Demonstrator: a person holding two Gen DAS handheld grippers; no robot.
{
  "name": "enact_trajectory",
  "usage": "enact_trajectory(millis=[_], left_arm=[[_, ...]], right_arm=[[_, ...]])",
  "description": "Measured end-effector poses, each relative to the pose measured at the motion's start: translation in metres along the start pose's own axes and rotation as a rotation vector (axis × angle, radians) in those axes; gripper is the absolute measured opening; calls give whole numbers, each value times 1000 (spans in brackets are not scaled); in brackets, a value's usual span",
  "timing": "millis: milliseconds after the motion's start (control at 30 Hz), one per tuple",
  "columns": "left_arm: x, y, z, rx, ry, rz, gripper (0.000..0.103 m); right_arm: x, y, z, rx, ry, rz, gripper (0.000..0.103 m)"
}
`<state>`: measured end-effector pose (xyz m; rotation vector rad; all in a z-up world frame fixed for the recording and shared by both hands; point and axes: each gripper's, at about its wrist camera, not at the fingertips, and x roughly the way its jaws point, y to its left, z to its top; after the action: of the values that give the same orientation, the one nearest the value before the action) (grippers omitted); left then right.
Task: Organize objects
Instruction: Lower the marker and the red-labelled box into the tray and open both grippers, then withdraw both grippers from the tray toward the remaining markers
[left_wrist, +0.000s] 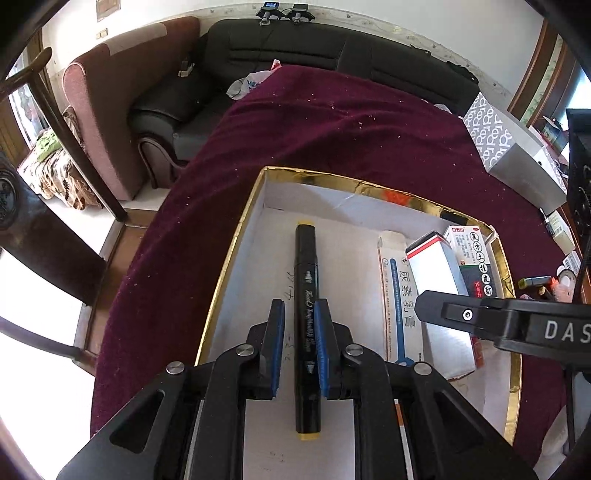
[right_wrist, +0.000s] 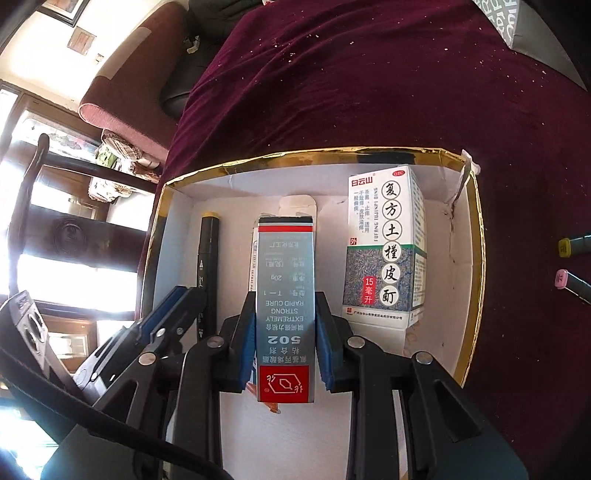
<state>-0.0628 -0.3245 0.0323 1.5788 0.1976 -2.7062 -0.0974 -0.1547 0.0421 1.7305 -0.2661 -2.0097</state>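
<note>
A gold-rimmed white box (left_wrist: 236, 243) lies on the maroon cloth; its rim also shows in the right wrist view (right_wrist: 476, 236). A black marker with yellow ends (left_wrist: 306, 280) lies on the box floor between the pads of my left gripper (left_wrist: 299, 310), with small gaps each side. My right gripper (right_wrist: 285, 306) straddles a silver 502 glue box (right_wrist: 285, 266) that rests in the box, its right pad a little off it. A white medicine box (right_wrist: 384, 243) and a long white ointment box (left_wrist: 400, 288) lie beside it.
Two more markers (right_wrist: 572, 247) lie on the cloth right of the box. A grey patterned box (left_wrist: 509, 147) stands at the table's far right. A black sofa (left_wrist: 295, 48) and a reddish armchair (left_wrist: 110, 110) stand beyond the table.
</note>
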Motion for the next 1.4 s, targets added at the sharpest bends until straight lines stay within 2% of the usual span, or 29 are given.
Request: enact_trajectory(millis=[67, 133, 167, 267, 367, 467, 667, 800, 967, 1100, 1233, 1400], left_arm=[[-4, 1, 0, -2, 2, 2, 21], [-8, 2, 0, -9, 1, 4, 32], [-10, 3, 0, -13, 0, 6, 33], [-17, 2, -1, -12, -3, 15, 33], [-23, 0, -3, -16, -2, 17, 35], [-29, -1, -5, -18, -5, 27, 35], [-52, -15, -11, -9, -24, 36, 35], [-71, -32, -12, -15, -44, 14, 35], [-100, -63, -19, -35, -57, -78, 35], [-122, -100, -28, -28, -71, -189, 47], [-122, -145, -43, 25, -26, -288, 47], [-100, -195, -73, 76, 71, -328, 47]], right_arm=[[-1, 1, 0, -1, -2, -4, 26], [-2, 0, 0, -5, -7, -11, 26], [-2, 0, -1, -8, -8, -14, 26], [-5, -1, -2, -7, -15, -25, 27], [-10, -2, -3, -10, -19, -24, 36], [-20, 1, -6, -31, -33, -20, 38], [-55, 5, -20, -95, -89, -28, 46], [-79, -10, -33, -96, -112, -35, 48], [-112, -58, -51, -39, -135, -37, 48], [-149, -118, -68, 49, -181, -50, 48], [-186, -187, -82, 163, -233, -90, 53], [-210, -256, -96, 266, -264, -148, 53]])
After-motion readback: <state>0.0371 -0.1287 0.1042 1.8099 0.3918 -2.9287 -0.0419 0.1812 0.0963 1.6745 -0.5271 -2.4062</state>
